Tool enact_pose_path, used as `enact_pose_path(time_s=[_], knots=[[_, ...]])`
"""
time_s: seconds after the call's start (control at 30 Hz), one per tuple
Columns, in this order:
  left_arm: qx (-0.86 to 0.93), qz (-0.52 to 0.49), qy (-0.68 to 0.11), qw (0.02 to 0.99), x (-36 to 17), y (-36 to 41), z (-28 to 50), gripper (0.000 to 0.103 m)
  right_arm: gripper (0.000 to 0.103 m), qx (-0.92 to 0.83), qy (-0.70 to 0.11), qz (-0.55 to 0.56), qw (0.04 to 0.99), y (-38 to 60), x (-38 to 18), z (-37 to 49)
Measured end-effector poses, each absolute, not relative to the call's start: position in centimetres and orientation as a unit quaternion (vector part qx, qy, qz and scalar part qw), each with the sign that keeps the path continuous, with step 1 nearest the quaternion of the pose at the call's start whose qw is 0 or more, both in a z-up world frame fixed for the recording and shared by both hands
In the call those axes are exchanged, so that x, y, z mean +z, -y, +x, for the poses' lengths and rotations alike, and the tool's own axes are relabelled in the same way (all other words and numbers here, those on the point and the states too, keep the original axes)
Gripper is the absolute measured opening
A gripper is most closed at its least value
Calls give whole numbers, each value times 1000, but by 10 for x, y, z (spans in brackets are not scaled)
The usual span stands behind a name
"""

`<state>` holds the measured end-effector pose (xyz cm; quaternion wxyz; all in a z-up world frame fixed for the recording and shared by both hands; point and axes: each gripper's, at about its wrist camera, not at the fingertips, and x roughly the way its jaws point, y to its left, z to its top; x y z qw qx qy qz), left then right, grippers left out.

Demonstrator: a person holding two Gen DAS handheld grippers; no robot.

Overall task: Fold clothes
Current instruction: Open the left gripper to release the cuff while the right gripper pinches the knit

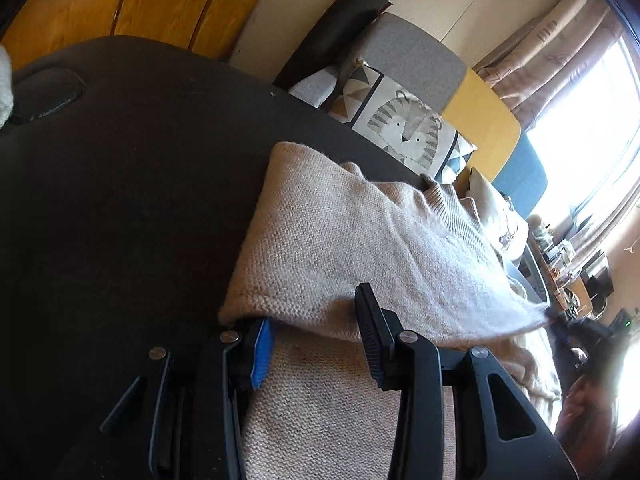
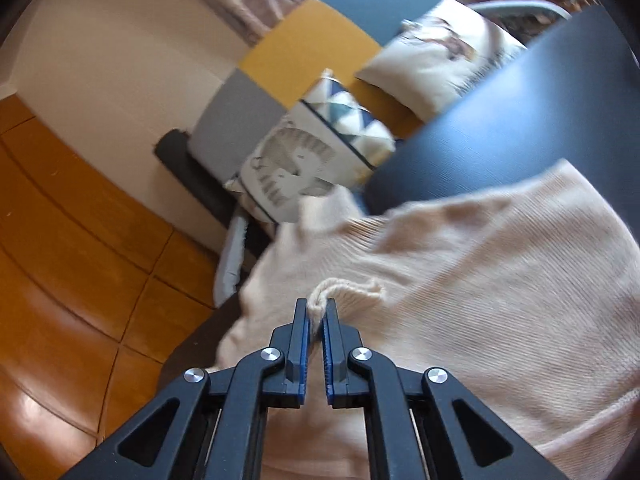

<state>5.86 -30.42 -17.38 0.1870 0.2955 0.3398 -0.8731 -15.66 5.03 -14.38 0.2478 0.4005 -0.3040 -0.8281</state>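
Note:
A beige knitted sweater (image 1: pixel 340 232) (image 2: pixel 480 280) lies on the dark table (image 1: pixel 120 200) (image 2: pixel 520 120). One flap of it is pulled up and stretched toward the right. My left gripper (image 1: pixel 312 308) rests low on the sweater with its jaws apart. Its blue-padded left finger is tucked under the flap's edge, its right finger (image 1: pixel 370 328) lies on top, and flat knit fills the gap. My right gripper (image 2: pixel 318 304) is shut on a bunched pinch of the sweater's ribbed edge. The left wrist view shows the right gripper (image 1: pixel 560 320) as a dark blur holding the flap's stretched tip.
A patchwork sofa with a tiger cushion (image 1: pixel 404 128) (image 2: pixel 288 172) stands behind the table. Wooden floor (image 1: pixel 140 4) (image 2: pixel 60 240) shows beyond the table's edge. A dark round pad (image 1: pixel 48 96) sits at the table's far left. A bright window (image 1: pixel 580 140) and a cluttered shelf fill the right.

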Motion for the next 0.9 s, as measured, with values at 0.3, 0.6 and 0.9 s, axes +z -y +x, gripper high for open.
enact_pose_path(time_s=[0.3, 0.6, 0.9], knots=[[-866, 289, -369, 172, -176, 312, 60, 41, 2, -831, 283, 413, 243, -68, -190, -148], [-890, 306, -301, 157, -144, 295, 97, 41, 5, -835, 280, 403, 248, -69, -191, -145], [-896, 297, -263, 200, -116, 296, 61, 41, 5, -834, 288, 399, 251, -70, -192, -145]])
